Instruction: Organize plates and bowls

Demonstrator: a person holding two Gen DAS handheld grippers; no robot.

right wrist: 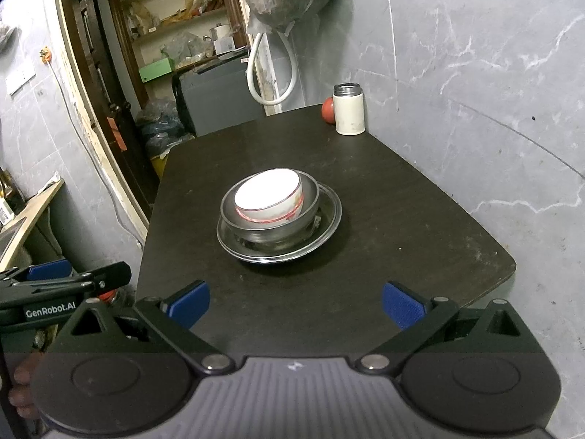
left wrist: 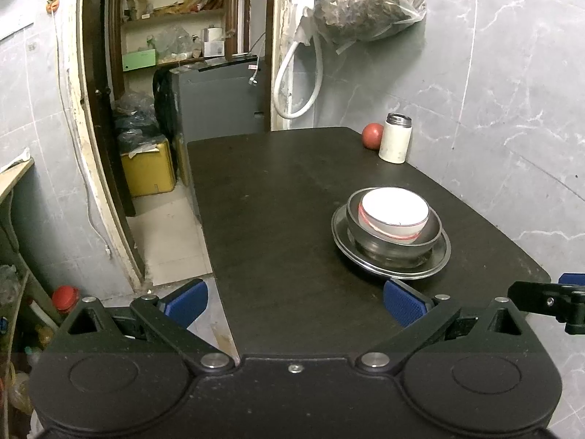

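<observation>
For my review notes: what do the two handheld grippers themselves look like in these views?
Both are black, with two linkage arms, silver pivot pins and blue ribbed pads on the fingers. The left gripper has a smooth black body with two round caps. The right gripper has a ribbed grey centre panel. In the right view, the left gripper's side reads "GenRobot.AI" in white.

**Black Linkage Claws, Blue Pads**

Left gripper (left wrist: 295, 305): matte black body, two round caps behind the fingers, silver pivot pins, one small screw at centre, blue ribbed pads (left wrist: 401, 307). Right gripper (right wrist: 295, 305): same black linkage and blue pads (right wrist: 402, 305), with a grey ridged panel behind. White "GenRobot.AI" lettering along the left gripper's side.
</observation>
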